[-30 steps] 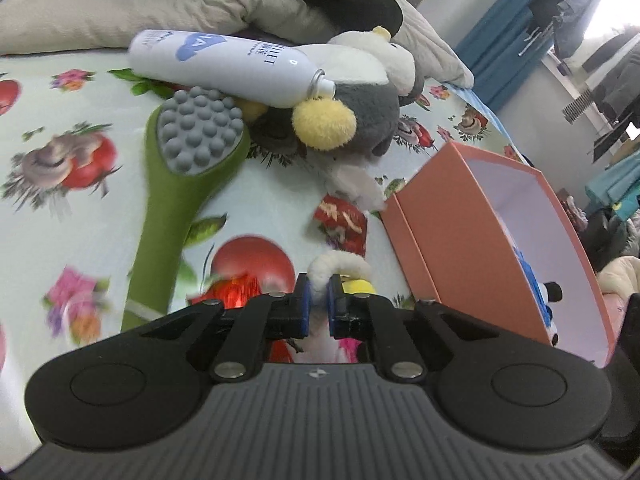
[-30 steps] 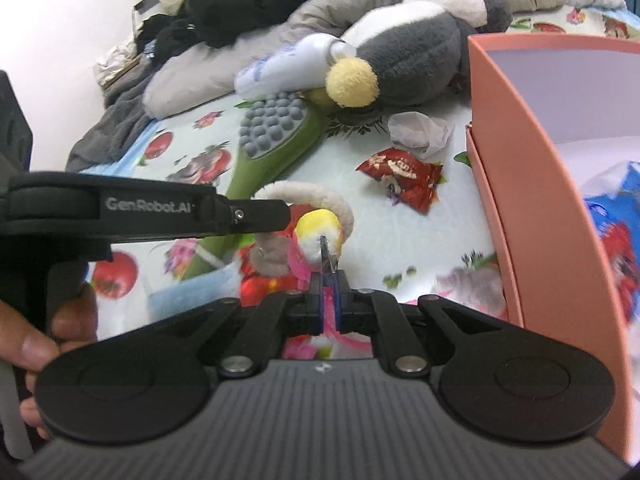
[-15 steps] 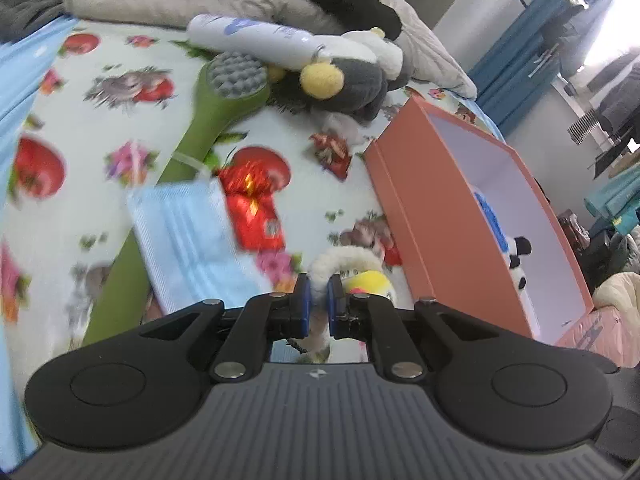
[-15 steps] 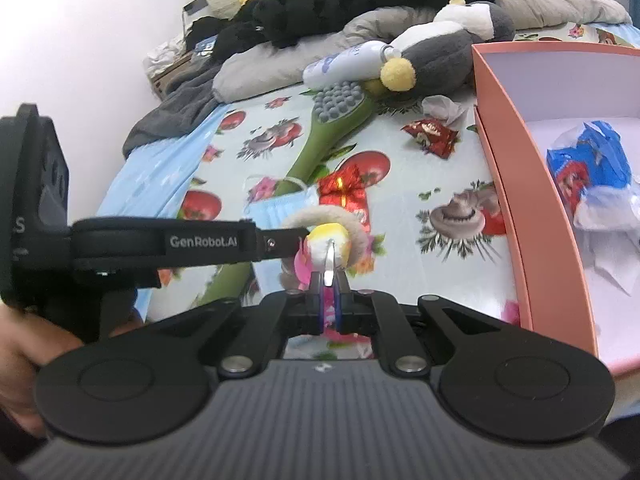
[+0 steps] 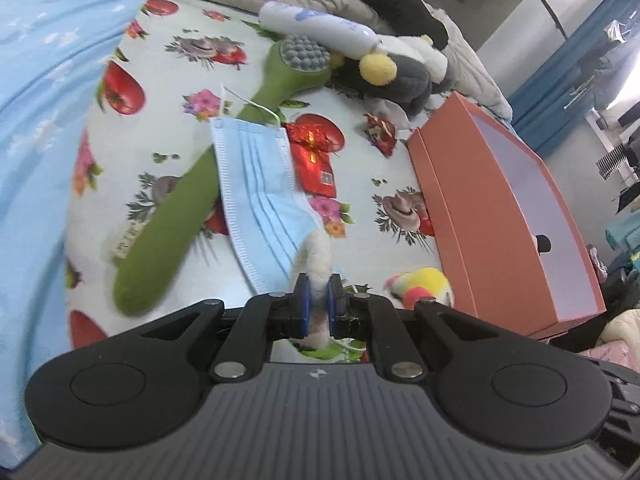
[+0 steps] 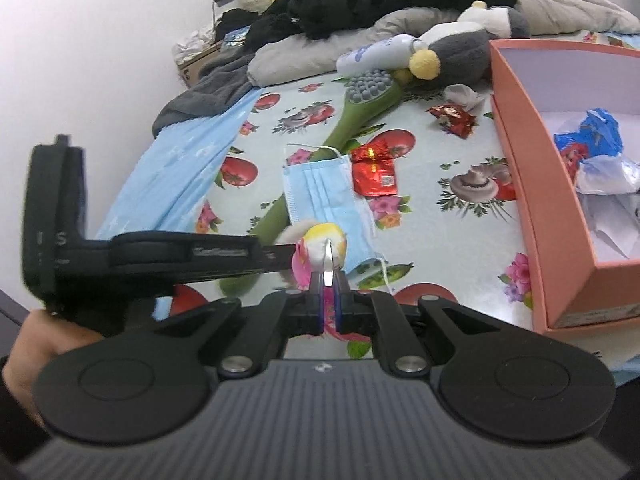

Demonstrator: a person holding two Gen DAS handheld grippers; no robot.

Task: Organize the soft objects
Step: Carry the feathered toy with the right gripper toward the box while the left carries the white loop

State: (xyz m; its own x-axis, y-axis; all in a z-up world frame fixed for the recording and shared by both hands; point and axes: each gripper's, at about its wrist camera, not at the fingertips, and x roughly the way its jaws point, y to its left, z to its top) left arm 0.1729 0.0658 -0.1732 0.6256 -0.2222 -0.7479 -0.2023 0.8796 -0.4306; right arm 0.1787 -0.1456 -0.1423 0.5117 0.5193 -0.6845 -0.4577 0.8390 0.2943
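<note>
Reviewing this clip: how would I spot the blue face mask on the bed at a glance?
Start at the open salmon box on the fruit-print bedsheet. To its left a long green massage brush lies diagonally, and the face mask is draped over its handle, beside a shiny red packet. It is the only flat, pleated, pale blue thing with white ear loops.

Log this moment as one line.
left gripper: shut on fuzzy toy's white loop | right gripper: shut on its pink part | toy held above mask, outside box

Bed (image 5: 256, 92) with fruit-and-flower print sheet, light blue blanket (image 5: 36, 128) along its left edge. Plain white wall (image 6: 100, 40) behind. Blue curtains (image 5: 560, 92) at far right, bright window light (image 5: 632, 76).
</note>
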